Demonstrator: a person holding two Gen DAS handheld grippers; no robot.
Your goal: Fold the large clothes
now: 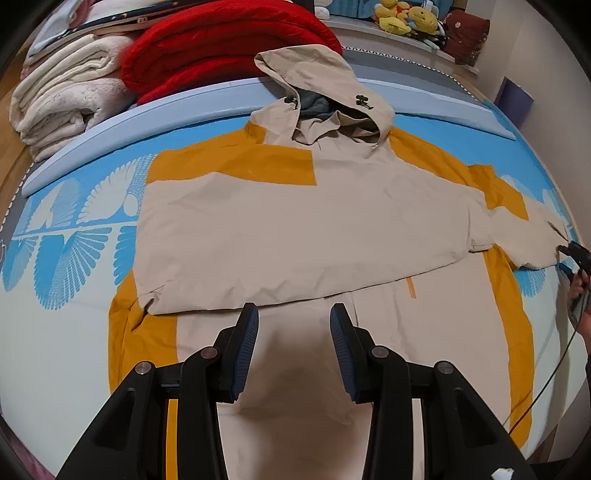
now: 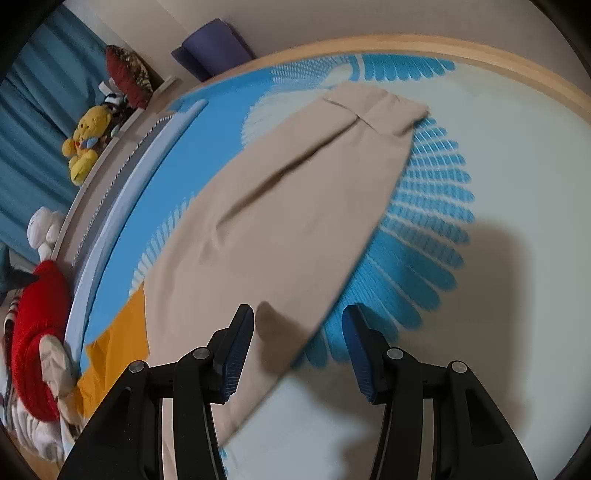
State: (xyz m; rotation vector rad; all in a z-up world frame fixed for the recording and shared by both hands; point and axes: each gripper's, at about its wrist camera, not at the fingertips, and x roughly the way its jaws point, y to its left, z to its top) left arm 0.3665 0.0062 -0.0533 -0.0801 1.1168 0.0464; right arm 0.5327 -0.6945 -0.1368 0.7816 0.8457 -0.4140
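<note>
The left gripper point(image 1: 294, 314) is partly open with nothing in it, low in its frame above the jacket point(image 1: 295, 221). The right gripper point(image 2: 298, 319) is open too; the sleeve point(image 2: 295, 206) lies under its jaws, but the blue ridged pads point(image 2: 236, 354) do not press it.

The jacket is tan with mustard-yellow patches. It looks thin, smooth and a bit crinkly. It lies flat in the middle of the bed, one sleeve folded across its chest, the floppy hood point(image 1: 325, 88) at the top.

Under it is a bedsheet point(image 1: 66, 229) with blue feather shapes. At the upper left sit a puffy red quilt point(image 1: 221, 48) and a fuzzy cream blanket point(image 1: 62, 99). Yellow plush toys point(image 1: 406, 16) sit at the top right.
</note>
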